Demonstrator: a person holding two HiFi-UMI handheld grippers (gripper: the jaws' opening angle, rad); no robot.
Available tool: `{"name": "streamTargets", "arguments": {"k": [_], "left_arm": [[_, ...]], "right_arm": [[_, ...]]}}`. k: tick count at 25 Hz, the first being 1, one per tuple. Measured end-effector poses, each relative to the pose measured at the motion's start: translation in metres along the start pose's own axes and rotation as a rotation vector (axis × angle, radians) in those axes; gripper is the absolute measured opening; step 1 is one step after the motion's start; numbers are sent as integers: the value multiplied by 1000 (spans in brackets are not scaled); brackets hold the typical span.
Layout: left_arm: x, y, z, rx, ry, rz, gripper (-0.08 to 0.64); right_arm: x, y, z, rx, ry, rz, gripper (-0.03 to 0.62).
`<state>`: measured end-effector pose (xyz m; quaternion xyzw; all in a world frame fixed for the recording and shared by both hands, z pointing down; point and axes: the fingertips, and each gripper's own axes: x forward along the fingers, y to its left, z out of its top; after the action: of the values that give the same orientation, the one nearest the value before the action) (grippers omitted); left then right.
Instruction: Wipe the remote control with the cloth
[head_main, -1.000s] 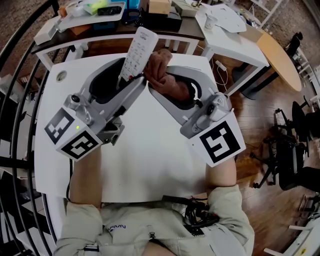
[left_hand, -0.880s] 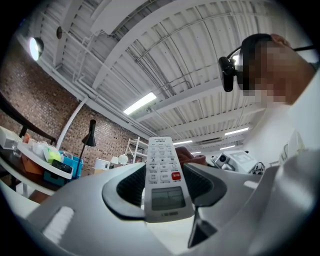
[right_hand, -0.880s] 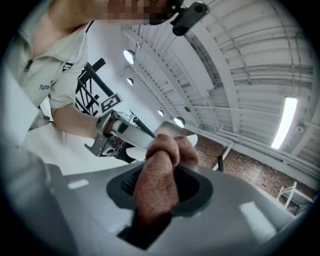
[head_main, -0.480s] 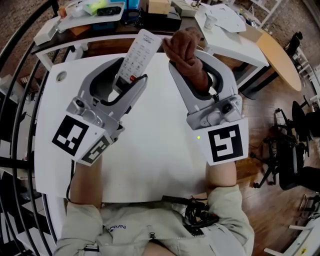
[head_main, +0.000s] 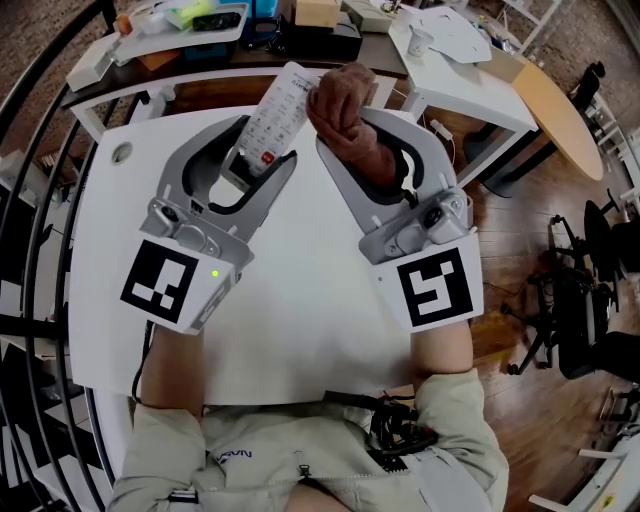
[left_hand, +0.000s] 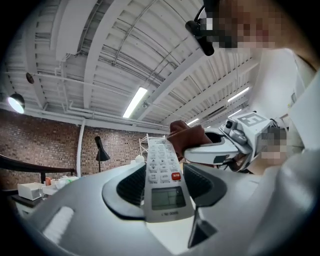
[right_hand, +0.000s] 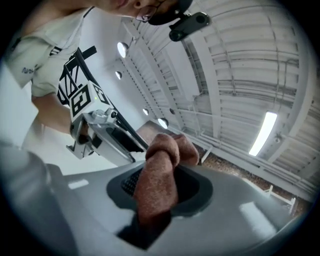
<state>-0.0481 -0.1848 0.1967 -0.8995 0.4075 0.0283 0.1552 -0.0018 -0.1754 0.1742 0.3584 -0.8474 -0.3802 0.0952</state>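
- Your left tool (head_main: 262, 158) is raised over the left half of the white desk (head_main: 300, 300), with its jaws reaching toward the far side.
- Its jaws are clamped on the near end of the remote control (head_main: 282, 100), one pad against each long edge. In the left gripper view, the small screen and the red button sit right between them.
- The remote control is off the desk, held in the air with its button face up toward you. Its far end slants away to the right, above the desk's far edge.
- The brown cloth (head_main: 342, 95) is bunched into a wad just right of that far end and looks to press against the remote's right edge.
- Your right tool (head_main: 350, 135) is closed on the cloth. A thick roll of it is pinched between the pads and bulges past the tips.
- Further right, past the desk's edge, a black office chair (head_main: 590, 330) stands on the wooden floor.
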Motion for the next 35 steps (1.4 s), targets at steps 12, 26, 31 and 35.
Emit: {"name": "streamTargets", "arguments": {"k": [12, 26, 31, 35], "left_arm": [[2, 5, -5, -11, 36, 59, 244], [2, 28, -26, 38, 61, 156, 244], [4, 47, -46, 9, 97, 209, 244], [6, 60, -61, -12, 140, 240, 244]], "right_arm": [[9, 34, -2, 131, -24, 218, 110], [10, -10, -12, 224, -87, 37, 112], [16, -22, -42, 259, -20, -12, 114], [19, -32, -78, 315, 56, -70, 114]]}}
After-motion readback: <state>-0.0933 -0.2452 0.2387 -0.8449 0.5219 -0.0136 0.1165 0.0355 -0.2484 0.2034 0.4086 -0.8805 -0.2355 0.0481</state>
